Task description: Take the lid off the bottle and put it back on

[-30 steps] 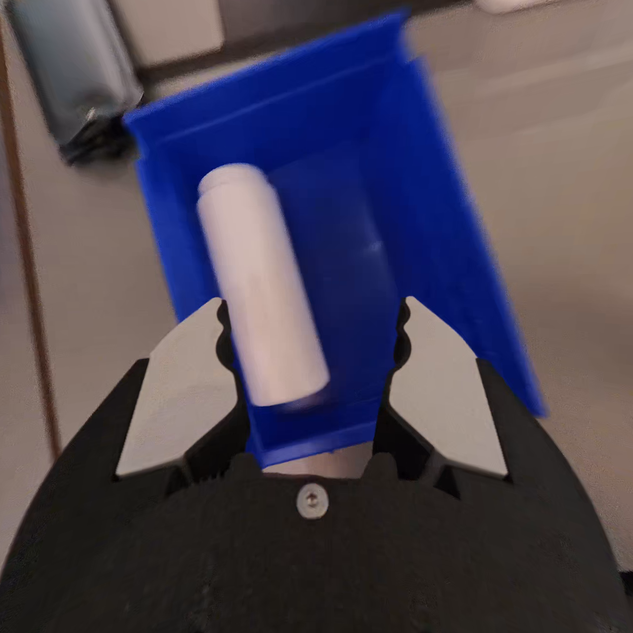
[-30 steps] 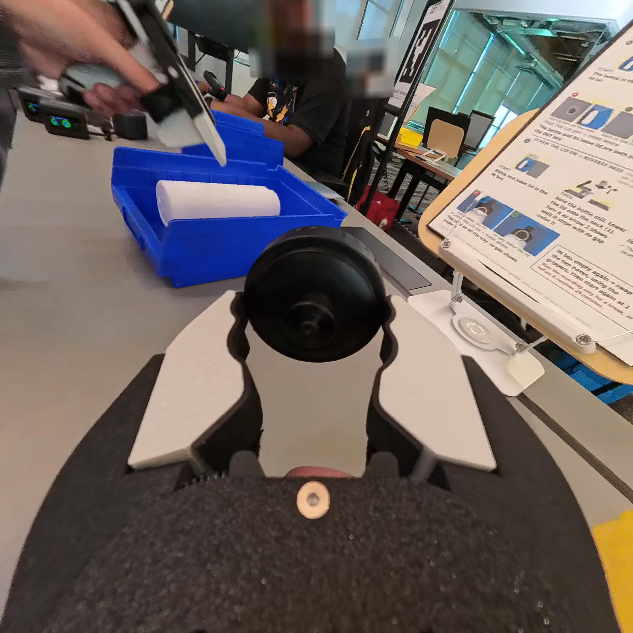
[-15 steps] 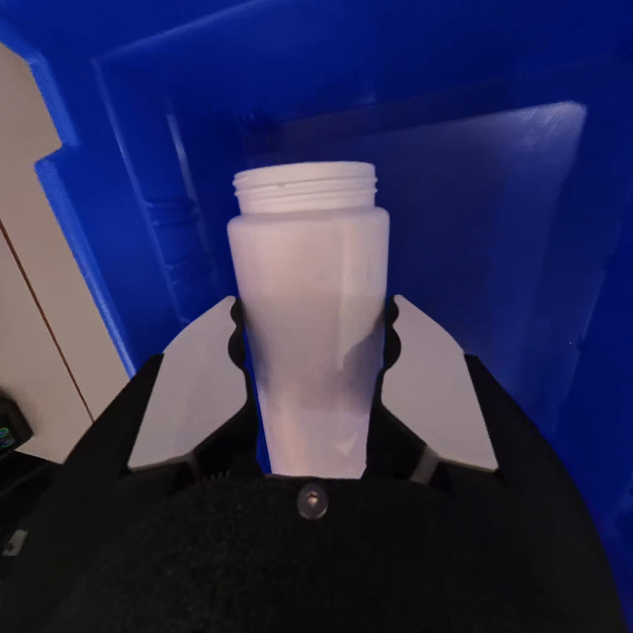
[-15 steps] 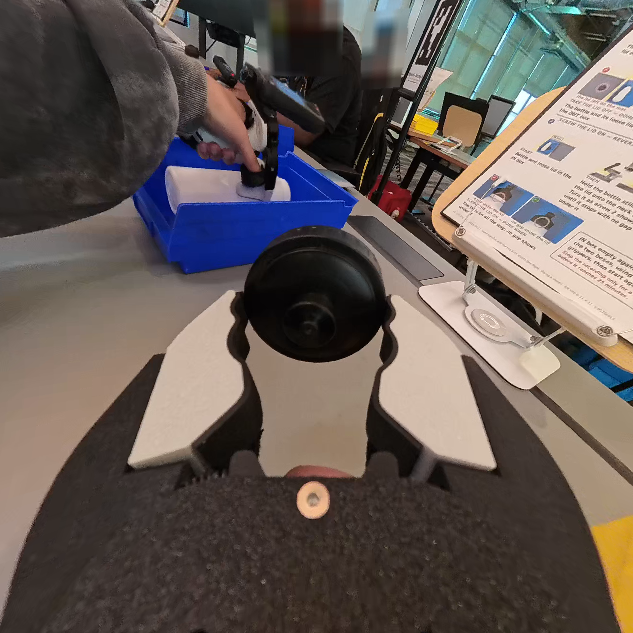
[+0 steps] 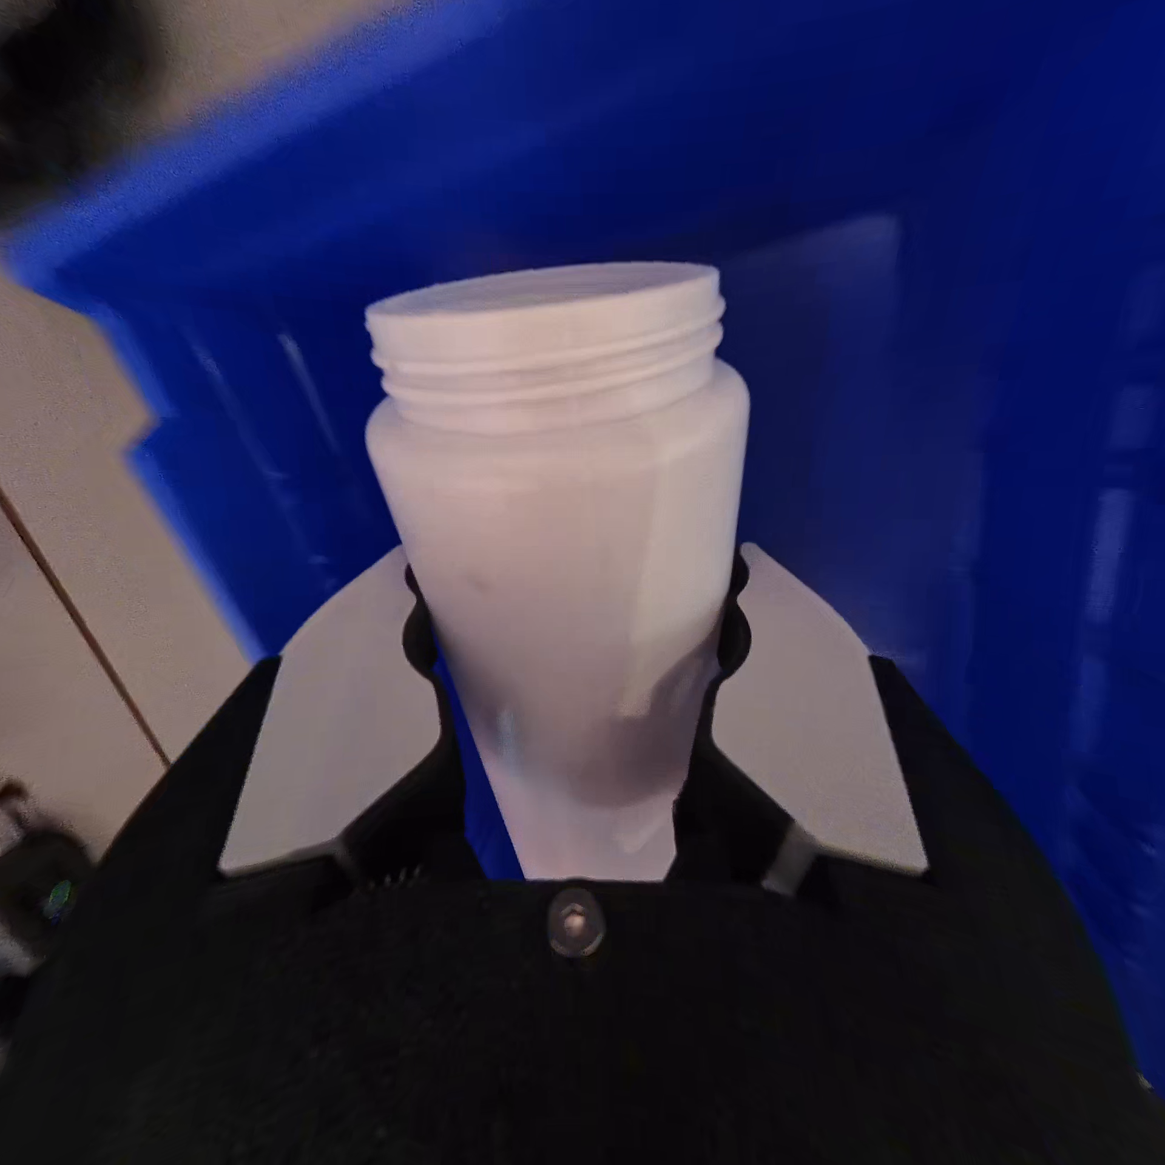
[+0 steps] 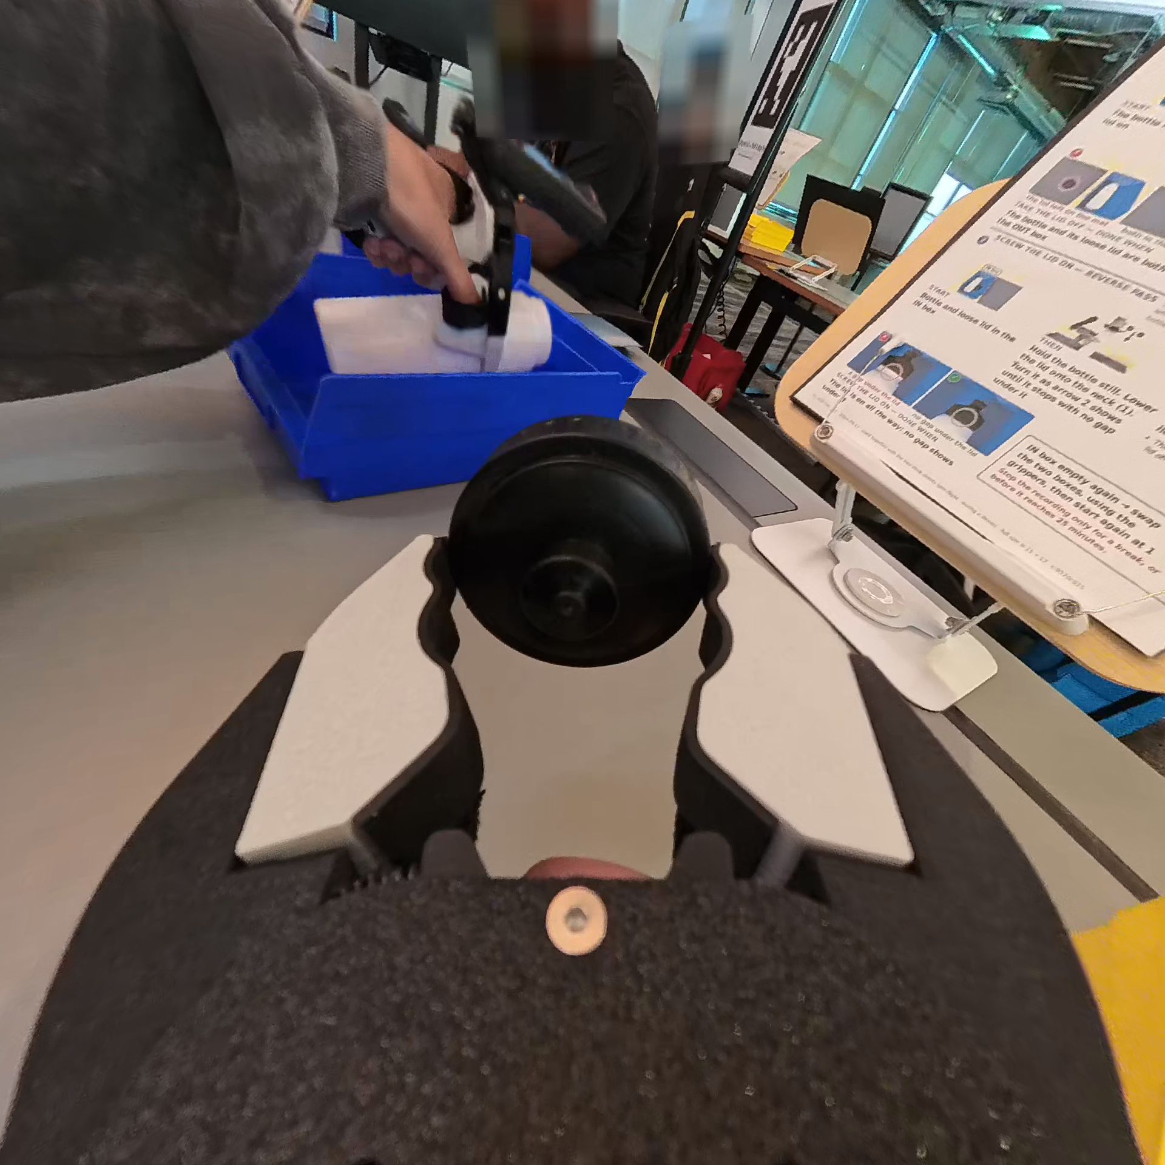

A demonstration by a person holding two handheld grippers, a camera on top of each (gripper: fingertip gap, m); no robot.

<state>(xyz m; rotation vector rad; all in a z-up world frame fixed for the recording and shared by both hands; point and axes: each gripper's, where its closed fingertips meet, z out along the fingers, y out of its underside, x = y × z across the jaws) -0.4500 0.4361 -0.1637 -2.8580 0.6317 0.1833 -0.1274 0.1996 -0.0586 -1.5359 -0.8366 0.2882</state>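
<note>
Your left gripper [image 5: 570,621] is clamped on the white bottle [image 5: 561,504], fingers pressed to both sides of its body, inside the blue bin [image 6: 441,410]; threaded neck bare, bottle base cut off behind the gripper body. Left wrist view is blurred. Your right gripper [image 6: 577,567] grips the black lid [image 6: 573,542] by its rim above the grey table [image 6: 126,567], near the bin's front wall. Your sleeve [image 6: 157,157] hides the bin's far left corner.

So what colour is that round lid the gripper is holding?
The lid is black, seen best in the right wrist view, clamped in the right gripper.
</note>
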